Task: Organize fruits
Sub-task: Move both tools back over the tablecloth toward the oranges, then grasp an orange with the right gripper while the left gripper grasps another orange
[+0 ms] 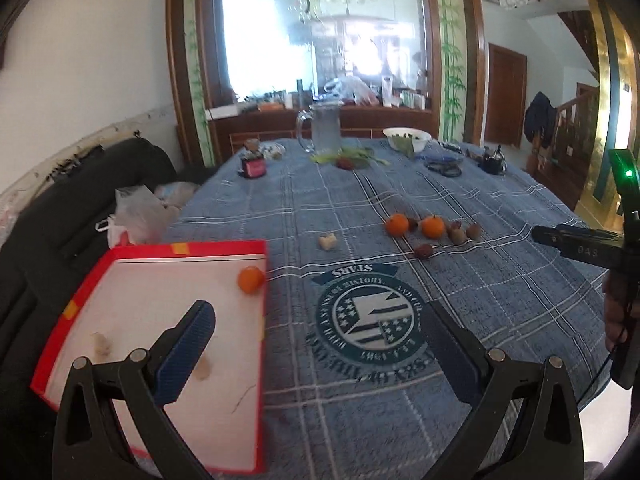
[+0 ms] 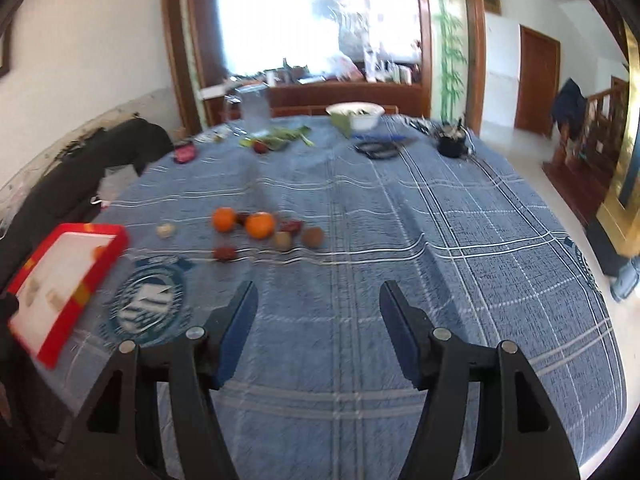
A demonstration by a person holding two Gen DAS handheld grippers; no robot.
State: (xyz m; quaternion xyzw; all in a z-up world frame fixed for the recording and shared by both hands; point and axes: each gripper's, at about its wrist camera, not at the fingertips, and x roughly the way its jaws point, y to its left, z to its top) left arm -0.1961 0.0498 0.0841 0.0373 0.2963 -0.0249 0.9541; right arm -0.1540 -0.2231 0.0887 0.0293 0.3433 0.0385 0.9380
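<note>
Fruits (image 2: 256, 226) are lying in a loose cluster mid-worktop: two oranges with small brown and red fruits touching or just beside them. One orange (image 1: 251, 279) is already sitting in the far corner of the red tray (image 1: 188, 249).

You are holding both pairs of fingers empty. The left gripper (image 1: 320, 344) is standing wide, one finger over the tray and the other over the cloth's crest. The right gripper (image 2: 318, 320) is standing partly apart over bare cloth (image 2: 440, 280).

The cluster is lying well ahead of both, left of the right gripper's line. The risk, as I judge it: the fruits are crowding each other, so closing on an orange may be nudging a neighbour and sending round fruit rolling across the cloth, whose wrinkles may be deflecting it.
</note>
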